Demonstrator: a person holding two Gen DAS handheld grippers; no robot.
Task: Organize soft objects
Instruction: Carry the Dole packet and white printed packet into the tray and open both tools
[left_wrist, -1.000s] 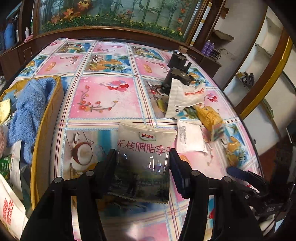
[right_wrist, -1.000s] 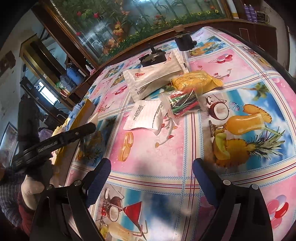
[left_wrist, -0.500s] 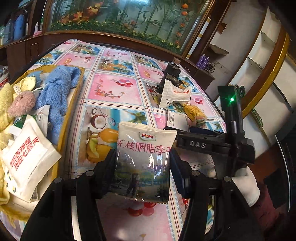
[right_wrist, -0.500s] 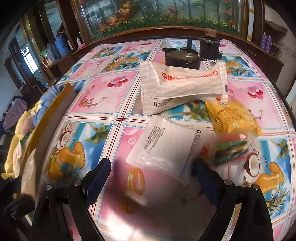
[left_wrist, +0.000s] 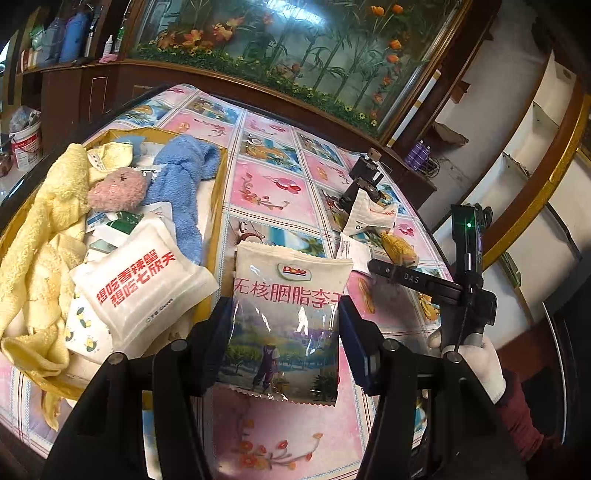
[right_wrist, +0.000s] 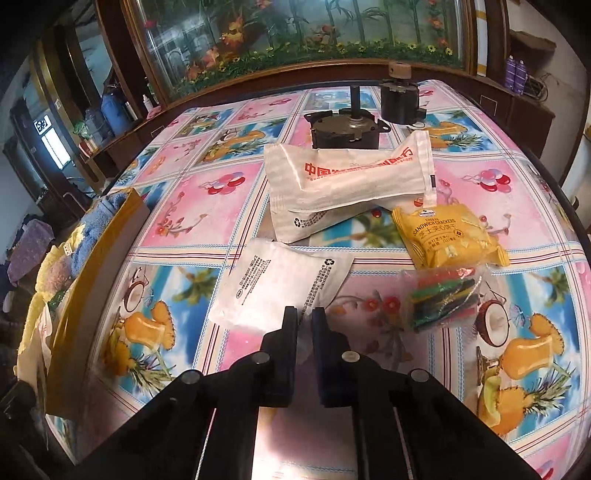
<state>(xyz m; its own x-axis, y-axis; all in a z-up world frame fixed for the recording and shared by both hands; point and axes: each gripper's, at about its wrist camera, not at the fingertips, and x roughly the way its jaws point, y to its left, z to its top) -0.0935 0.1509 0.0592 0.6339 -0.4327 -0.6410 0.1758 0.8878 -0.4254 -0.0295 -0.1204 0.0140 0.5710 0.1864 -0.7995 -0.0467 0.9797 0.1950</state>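
Observation:
My left gripper (left_wrist: 282, 314) is shut on a Dole snack packet (left_wrist: 284, 295) and holds it upright above the table, just right of the yellow box (left_wrist: 218, 206). Yellow towels, a blue towel (left_wrist: 184, 177), a pink plush (left_wrist: 118, 188) and a white pouch with red writing (left_wrist: 140, 280) lie in the box. In the right wrist view my right gripper (right_wrist: 304, 317) is shut on the near edge of a flat white packet (right_wrist: 277, 284) that lies on the tablecloth. The right gripper (left_wrist: 417, 280) also shows in the left wrist view, held by a gloved hand (left_wrist: 476, 358).
Beyond the white packet lie a large white bag with red print (right_wrist: 347, 184), a yellow cracker packet (right_wrist: 447, 236) and a clear bag of coloured pieces (right_wrist: 443, 299). Two dark motors (right_wrist: 345, 129) stand at the back. The yellow box wall (right_wrist: 92, 273) is at the left.
My left gripper has lifted the Dole packet and carried it left, next to the box. My right gripper came down onto the white packet and went from open to shut.

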